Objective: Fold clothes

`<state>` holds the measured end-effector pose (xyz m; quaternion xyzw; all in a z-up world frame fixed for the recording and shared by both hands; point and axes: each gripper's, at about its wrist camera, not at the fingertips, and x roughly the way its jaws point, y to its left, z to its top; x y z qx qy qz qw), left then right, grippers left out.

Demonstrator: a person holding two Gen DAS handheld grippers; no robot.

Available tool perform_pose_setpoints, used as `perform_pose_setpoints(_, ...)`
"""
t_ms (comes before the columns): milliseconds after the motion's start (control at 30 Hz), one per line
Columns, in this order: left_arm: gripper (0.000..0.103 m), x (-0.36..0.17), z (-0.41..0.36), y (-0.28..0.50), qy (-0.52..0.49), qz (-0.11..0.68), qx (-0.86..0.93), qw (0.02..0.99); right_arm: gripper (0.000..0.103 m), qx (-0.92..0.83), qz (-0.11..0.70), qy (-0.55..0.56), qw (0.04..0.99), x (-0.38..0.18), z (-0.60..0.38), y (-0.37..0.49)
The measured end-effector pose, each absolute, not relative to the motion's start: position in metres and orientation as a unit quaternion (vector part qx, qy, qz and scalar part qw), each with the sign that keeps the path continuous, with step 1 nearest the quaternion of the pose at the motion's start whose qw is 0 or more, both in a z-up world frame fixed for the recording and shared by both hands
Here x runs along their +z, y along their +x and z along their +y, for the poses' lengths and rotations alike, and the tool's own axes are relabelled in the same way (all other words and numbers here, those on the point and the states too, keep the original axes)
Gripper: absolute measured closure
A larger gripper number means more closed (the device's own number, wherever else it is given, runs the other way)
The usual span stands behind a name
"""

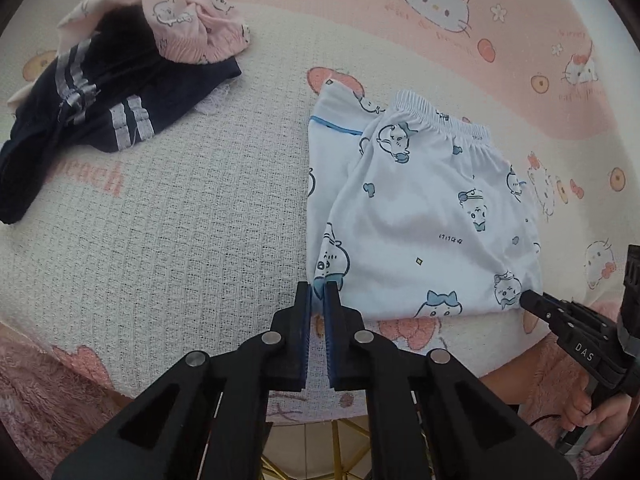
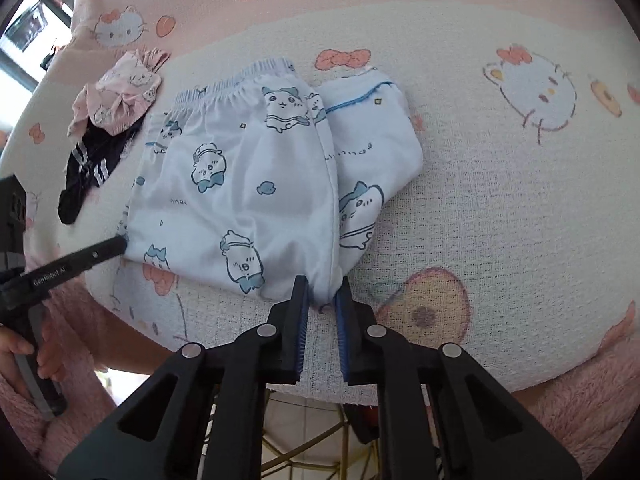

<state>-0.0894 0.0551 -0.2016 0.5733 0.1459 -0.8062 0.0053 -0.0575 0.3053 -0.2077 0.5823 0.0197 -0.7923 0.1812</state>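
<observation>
Light-blue pyjama pants with cartoon prints lie folded on the blanket, elastic waistband at the far side. A layer with blue piping sticks out along one side. My left gripper is shut on the near left corner of the pants; the right wrist view shows its tip at that corner. My right gripper pinches a bunch of cloth at the near right corner, its jaws a little apart around it. The left wrist view has its tip touching that corner.
A navy garment with grey stripes and a crumpled pink garment lie at the far left. A cat-print blanket covers the table, its edge just below my grippers. A hand in a pink fluffy sleeve holds each gripper.
</observation>
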Motion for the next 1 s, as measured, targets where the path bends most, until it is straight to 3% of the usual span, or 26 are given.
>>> perform_pose_setpoints(200,0.101,-0.204,0.070,-0.104,0.577,0.078,-0.813,0.015,0.092,-0.804,0.148,0.551,0.166,-0.205,0.282,-0.050)
perform_pose_setpoints(367,0.103,-0.210,0.061,-0.103,0.581,0.044,-0.811,0.044,0.092,-0.799,0.151,0.561,0.153,-0.209,0.295,-0.053)
perform_pose_setpoints(533,0.102,-0.197,0.037,-0.104,0.553,0.149,-0.820,0.016,0.090,-0.797,0.118,0.573,0.149,-0.207,0.305,-0.061)
perform_pose_setpoints(600,0.102,-0.186,0.041,-0.104,0.528,0.156,-0.834,-0.017,0.086,-0.816,0.106,0.549,0.143,-0.197,0.307,-0.063)
perform_pose_setpoints(700,0.100,-0.186,0.071,-0.094,0.515,0.120,-0.845,-0.078,0.085,-0.843,0.088,0.513,0.134,-0.183,0.311,-0.065)
perform_pose_setpoints(800,0.098,-0.207,0.092,-0.104,0.547,0.063,-0.829,-0.102,0.076,-0.861,0.076,0.486,0.132,-0.174,0.310,-0.067)
perform_pose_setpoints(933,0.097,-0.216,0.087,-0.084,0.577,0.033,-0.814,-0.066,0.076,-0.821,0.135,0.537,0.137,-0.208,0.294,-0.067)
perform_pose_setpoints(1000,0.097,-0.206,0.076,-0.082,0.571,0.034,-0.820,-0.027,0.076,-0.822,0.118,0.546,0.115,-0.204,0.304,-0.072)
